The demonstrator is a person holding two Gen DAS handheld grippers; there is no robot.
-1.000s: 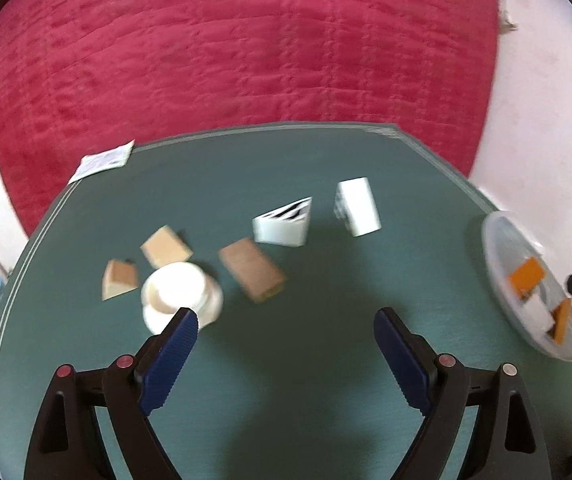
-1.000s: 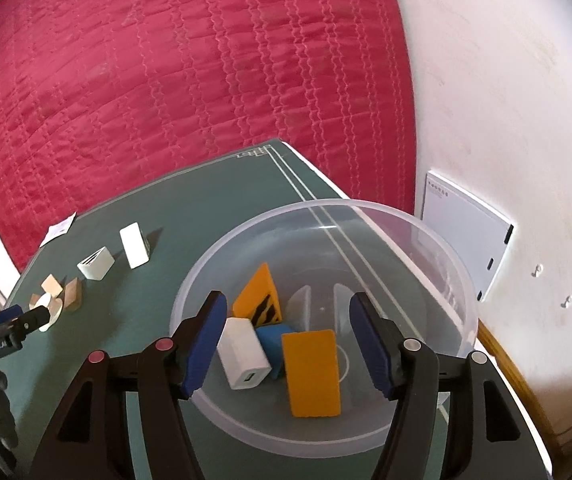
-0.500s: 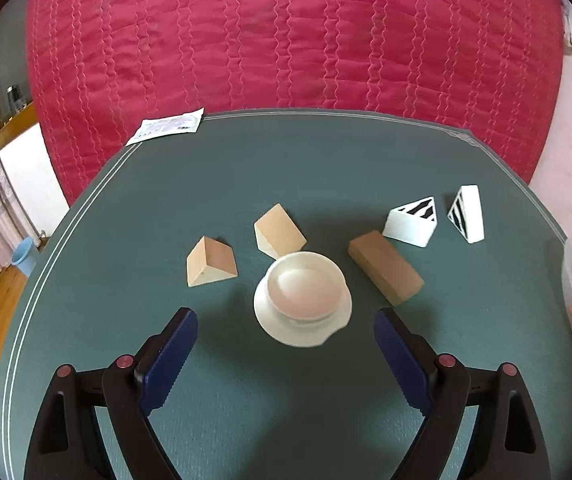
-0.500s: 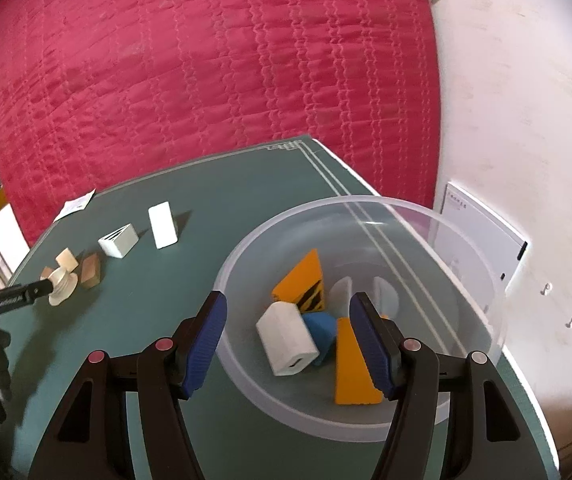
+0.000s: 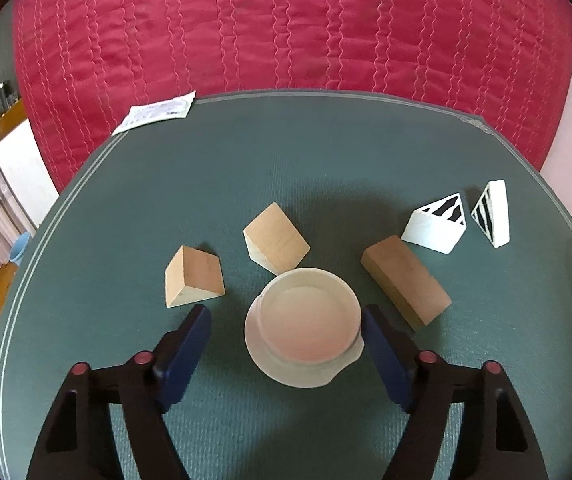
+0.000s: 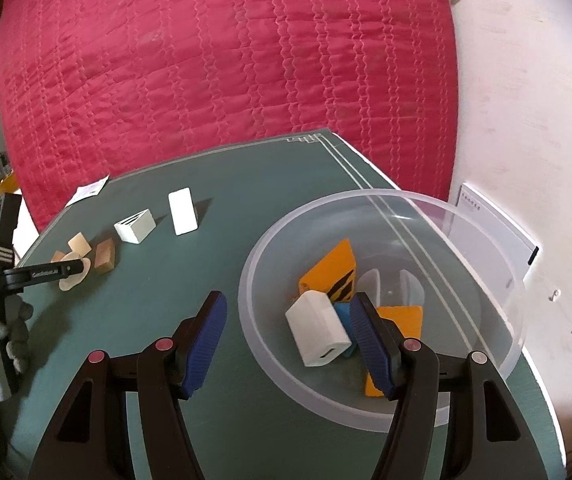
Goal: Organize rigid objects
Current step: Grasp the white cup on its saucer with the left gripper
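In the left wrist view my left gripper (image 5: 286, 340) is open, its blue fingers on either side of a cream round piece (image 5: 307, 322) on the green table (image 5: 325, 168). Two wooden wedges (image 5: 192, 276) (image 5: 276, 238), a wooden block (image 5: 405, 280) and two white striped wedges (image 5: 435, 224) (image 5: 493, 214) lie around it. In the right wrist view my right gripper (image 6: 286, 340) is open and empty above the near left rim of a clear bowl (image 6: 481, 236). The bowl holds a white block (image 6: 319, 328), orange pieces (image 6: 331, 266) and a blue piece (image 6: 343, 314).
A paper slip (image 5: 154, 112) lies at the table's far left edge. A red quilted hanging (image 5: 286, 28) rises behind the table. A white wall (image 6: 525, 100) and a white board (image 6: 493, 232) stand to the right. The left hand-held gripper (image 6: 42, 272) shows at the left of the right wrist view.
My left gripper has swung left and moved in until its fingers flank the cream round piece. My right gripper has drifted left from over the bowl to its near left rim.
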